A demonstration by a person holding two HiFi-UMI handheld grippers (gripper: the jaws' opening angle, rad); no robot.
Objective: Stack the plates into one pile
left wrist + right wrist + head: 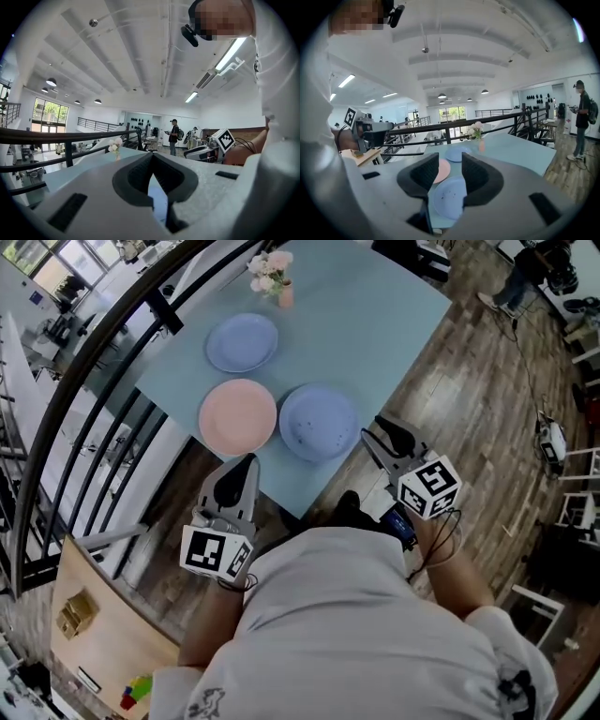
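Near table (394, 315) corner: pink plate (237, 415) just beside near blue plate (319, 421), far blue plate (242, 342) apart behind | left gripper (246, 467) clenched, empty | right gripper (380, 432) released (I see plates beyond its jaws)

Left gripper (152, 155): the dark pads meet at their tips with nothing between them. A sliver of the pale blue table (89, 164) shows through the wedge-shaped gap below the tips. A small vase of pale flowers (115, 146) stands on the table beyond the jaws, left of centre. A black railing (56, 137) runs across at left. The right gripper (199, 153) with its marker cube (225, 139) is at right; its jaw state is not readable here. A person (174, 136) stands far off.
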